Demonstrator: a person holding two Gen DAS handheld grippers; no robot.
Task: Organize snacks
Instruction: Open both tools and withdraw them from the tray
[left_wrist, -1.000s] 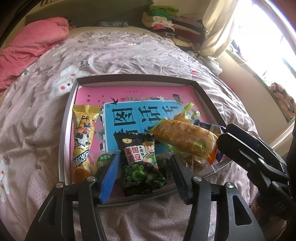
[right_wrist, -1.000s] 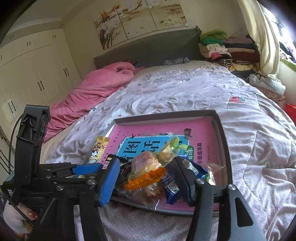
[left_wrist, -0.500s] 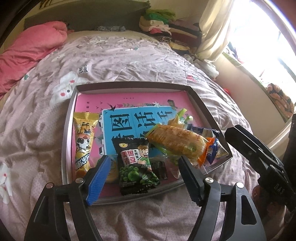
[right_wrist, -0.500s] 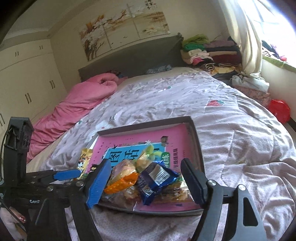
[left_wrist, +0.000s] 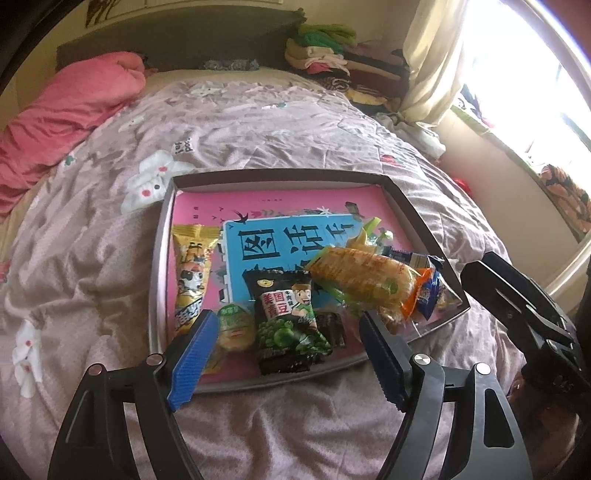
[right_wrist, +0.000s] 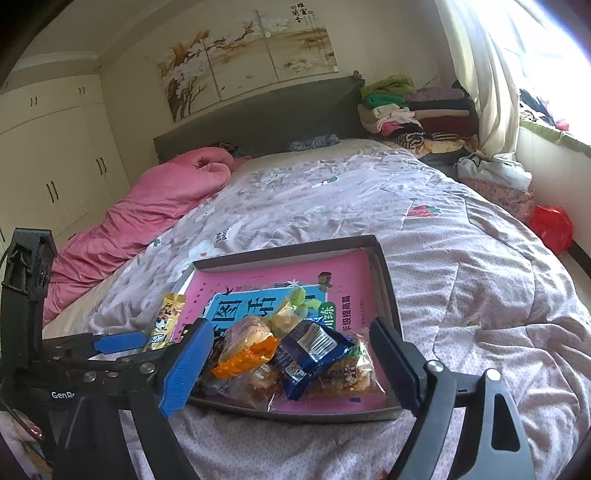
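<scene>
A dark-rimmed shallow tray lies on the bed with a pink and blue book in it. On the book lie snack packets: a yellow one at the left, a black green-pea packet, and an orange-ended bread packet. A blue packet rests on the pile at the near right corner. My left gripper is open over the tray's near edge, its pads clear of the black packet. My right gripper has its jaws opening, with the pile between them and untouched.
The tray sits on a lilac flowered quilt. A pink blanket is bunched at the far left. Folded clothes are stacked by the headboard. A curtain and a red bag are at the right.
Both pairs of jaws have spread wider and drawn back a little from the packets. The blue packet, earlier against the right gripper's finger, now lies free on the pile.
</scene>
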